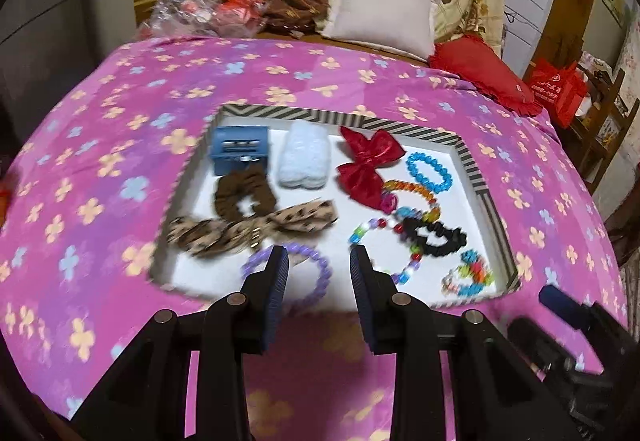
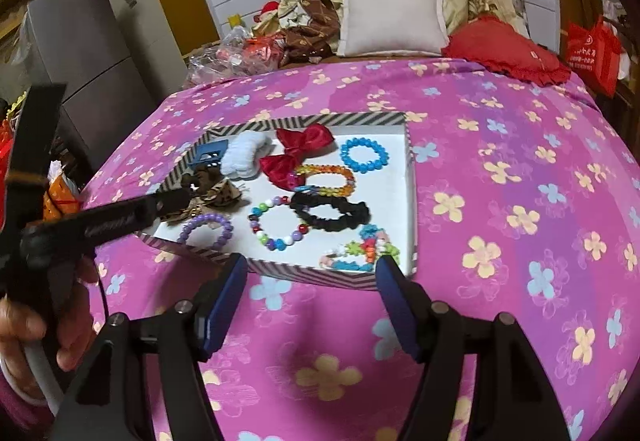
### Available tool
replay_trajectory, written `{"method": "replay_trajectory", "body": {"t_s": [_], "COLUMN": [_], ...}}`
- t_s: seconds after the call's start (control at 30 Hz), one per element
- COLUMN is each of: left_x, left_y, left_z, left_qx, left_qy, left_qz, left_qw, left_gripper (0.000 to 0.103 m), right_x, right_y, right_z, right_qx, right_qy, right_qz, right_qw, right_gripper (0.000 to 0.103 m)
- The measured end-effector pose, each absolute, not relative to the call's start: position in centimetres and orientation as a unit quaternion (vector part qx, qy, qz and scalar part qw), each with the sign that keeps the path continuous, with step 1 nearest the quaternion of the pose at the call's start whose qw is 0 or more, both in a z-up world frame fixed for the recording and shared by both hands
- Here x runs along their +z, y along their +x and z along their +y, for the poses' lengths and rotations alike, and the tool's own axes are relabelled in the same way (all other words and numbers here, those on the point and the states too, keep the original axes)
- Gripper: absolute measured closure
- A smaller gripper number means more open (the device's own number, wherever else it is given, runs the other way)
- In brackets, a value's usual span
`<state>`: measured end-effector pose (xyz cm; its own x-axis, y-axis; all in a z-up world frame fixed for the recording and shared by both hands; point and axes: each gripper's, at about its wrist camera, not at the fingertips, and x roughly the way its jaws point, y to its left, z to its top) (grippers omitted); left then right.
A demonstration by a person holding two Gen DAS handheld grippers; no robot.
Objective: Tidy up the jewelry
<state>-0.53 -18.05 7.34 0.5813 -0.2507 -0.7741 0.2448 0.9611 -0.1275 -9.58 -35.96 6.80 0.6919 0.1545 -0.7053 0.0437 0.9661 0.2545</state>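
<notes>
Both my grippers are spread wide and empty, but my left gripper (image 1: 318, 261) sits nearer, the purple bead bracelet (image 1: 286, 271) lying flat right between its fingers at the tray's (image 1: 468, 157) near edge.

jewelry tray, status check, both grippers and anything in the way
Left gripper open, empty, fingers over purple bracelet. Right gripper open, empty, short of the striped tray. All pieces in tray, nothing blocking.

left tongs (image 2: 176, 201) hide leopard bow (image 2: 216, 197).
</notes>
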Motion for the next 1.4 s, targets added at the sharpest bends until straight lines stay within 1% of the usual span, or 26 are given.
{"method": "replay_trajectory", "body": {"t_s": [0.17, 0.23, 0.67, 0.73, 0.8, 1.4], "left_x": [7.8, 7.9, 10.5, 11.2, 11.6, 12.5], "left_y": [-2.7, -3.4, -5.8, -6.1, -6.5, -7.6], "left_z": [-16.3, -15.7, -13.6, -13.4, -13.2, -12.6], "left_qx": [-0.122, -0.119, -0.098, -0.096, -0.095, -0.079], "left_qy": [-0.005, -0.008, -0.010, -0.011, -0.011, -0.007], "left_qz": [0.421, 0.419, 0.388, 0.379, 0.373, 0.360], "left_qw": [0.899, 0.900, 0.916, 0.920, 0.923, 0.929], "left_gripper": [0.076, 0.076, 0.076, 0.076, 0.076, 0.076], "right_x": [7.6, 8.1, 11.8, 12.3, 12.7, 13.2], "right_y": [-10.2, -10.5, -11.6, -11.6, -11.8, -11.9], "right_z": [-34.7, -34.3, -32.9, -32.8, -32.7, -31.6], "right_qx": [0.018, 0.009, -0.006, -0.013, -0.010, -0.002], "right_qy": [0.114, 0.107, 0.092, 0.092, 0.094, 0.092], "right_qz": [0.385, 0.377, 0.334, 0.329, 0.319, 0.319], "right_qw": [0.916, 0.920, 0.938, 0.940, 0.943, 0.943], "right_gripper": [0.030, 0.025, 0.021, 0.014, 0.011, 0.011]}}
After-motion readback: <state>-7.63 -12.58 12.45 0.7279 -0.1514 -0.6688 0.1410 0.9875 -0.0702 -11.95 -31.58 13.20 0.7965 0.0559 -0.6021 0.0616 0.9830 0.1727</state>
